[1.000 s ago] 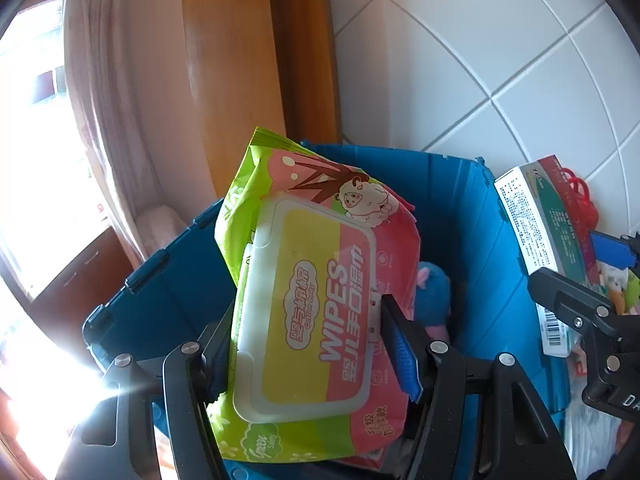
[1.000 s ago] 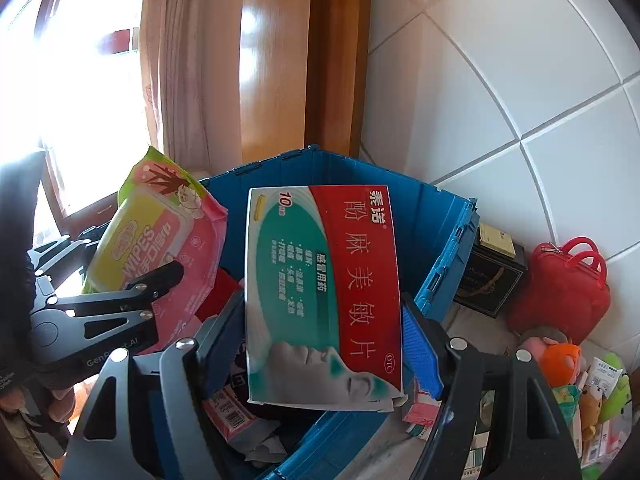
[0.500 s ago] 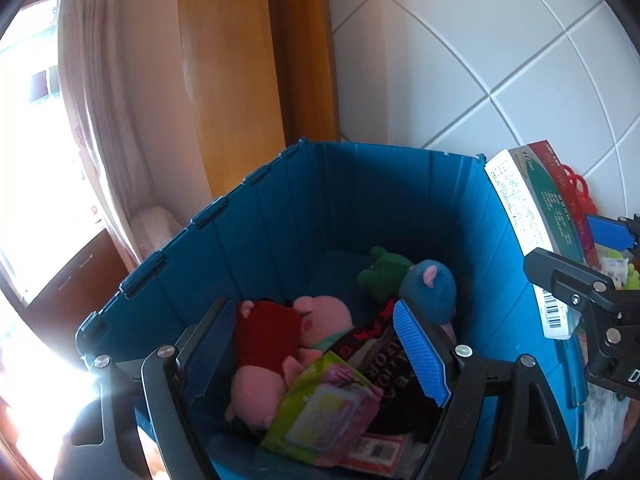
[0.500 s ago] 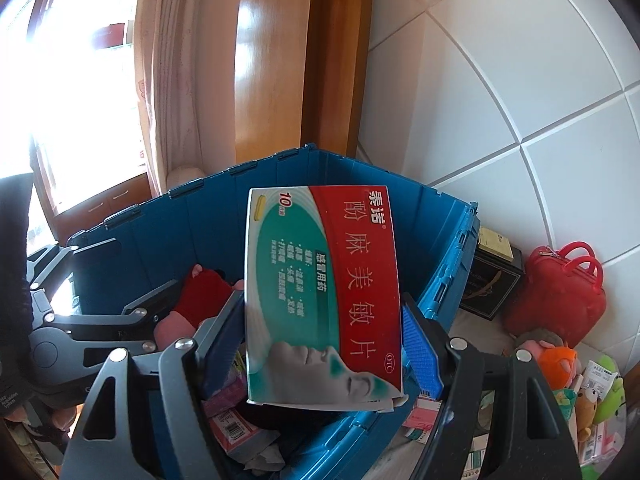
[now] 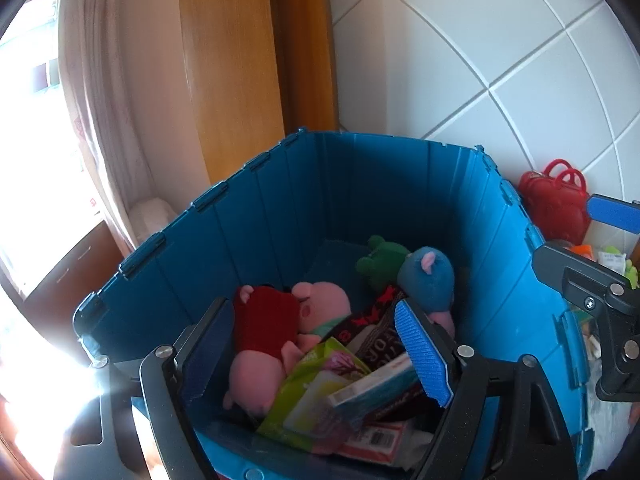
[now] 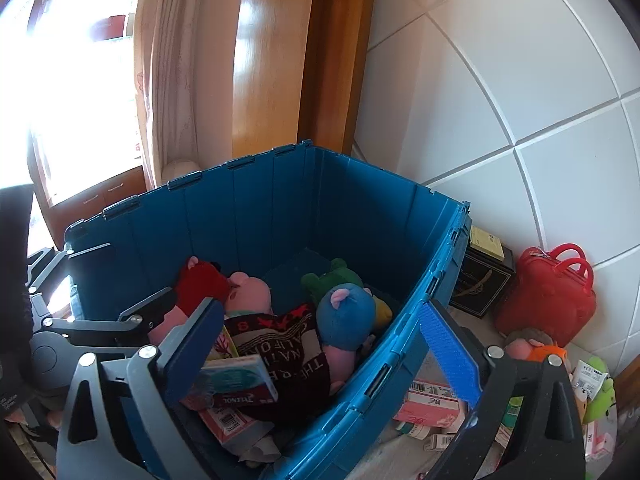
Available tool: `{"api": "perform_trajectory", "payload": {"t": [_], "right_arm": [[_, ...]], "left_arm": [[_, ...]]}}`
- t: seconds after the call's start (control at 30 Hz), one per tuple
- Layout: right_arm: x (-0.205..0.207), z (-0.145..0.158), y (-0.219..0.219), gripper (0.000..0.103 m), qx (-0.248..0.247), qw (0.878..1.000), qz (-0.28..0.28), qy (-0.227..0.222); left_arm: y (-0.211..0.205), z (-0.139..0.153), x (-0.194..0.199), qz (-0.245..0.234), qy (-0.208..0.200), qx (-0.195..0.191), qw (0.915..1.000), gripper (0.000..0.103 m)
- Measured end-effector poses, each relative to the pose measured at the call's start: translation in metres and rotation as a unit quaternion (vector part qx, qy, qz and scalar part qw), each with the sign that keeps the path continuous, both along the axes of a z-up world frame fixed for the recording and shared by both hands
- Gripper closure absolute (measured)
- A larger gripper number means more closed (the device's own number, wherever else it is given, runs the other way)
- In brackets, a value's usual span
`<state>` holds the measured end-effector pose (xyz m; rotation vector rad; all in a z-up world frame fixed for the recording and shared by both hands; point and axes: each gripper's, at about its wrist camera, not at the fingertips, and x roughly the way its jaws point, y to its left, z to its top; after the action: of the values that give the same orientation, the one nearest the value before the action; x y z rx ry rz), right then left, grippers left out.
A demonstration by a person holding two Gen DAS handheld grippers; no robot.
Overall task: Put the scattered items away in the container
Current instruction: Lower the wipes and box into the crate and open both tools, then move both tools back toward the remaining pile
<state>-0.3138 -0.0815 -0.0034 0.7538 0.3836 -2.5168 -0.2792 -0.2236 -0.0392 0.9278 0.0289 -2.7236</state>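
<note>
I read the left gripper (image 5: 316,354) with jaws spread and nothing between them, above the near rim of the bin (image 5: 280,216). The right gripper (image 6: 320,344) is likewise spread wide, straddling the bin's right rim. The wipes (image 5: 316,392) and box (image 6: 236,380) lie in the bin's near end; its far floor is bare. Loose items (image 6: 432,400) lie right of the bin.

right hand-held gripper (image 6: 320,344) gapes empty over the blue crate (image 6: 400,344); medicine box (image 6: 236,380) lies inside.
</note>
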Motion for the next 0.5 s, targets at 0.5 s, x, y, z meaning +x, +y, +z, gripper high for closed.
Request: {"api": "perform_trajectory", "payload": {"t": [0.5], "right_arm": [[0.026, -0.001, 0.021, 0.003, 0.009, 1.000, -0.009, 0.001]], "left_arm": [[0.017, -0.003, 0.026, -0.011, -0.019, 0.007, 0.9997, 0.016]]}}
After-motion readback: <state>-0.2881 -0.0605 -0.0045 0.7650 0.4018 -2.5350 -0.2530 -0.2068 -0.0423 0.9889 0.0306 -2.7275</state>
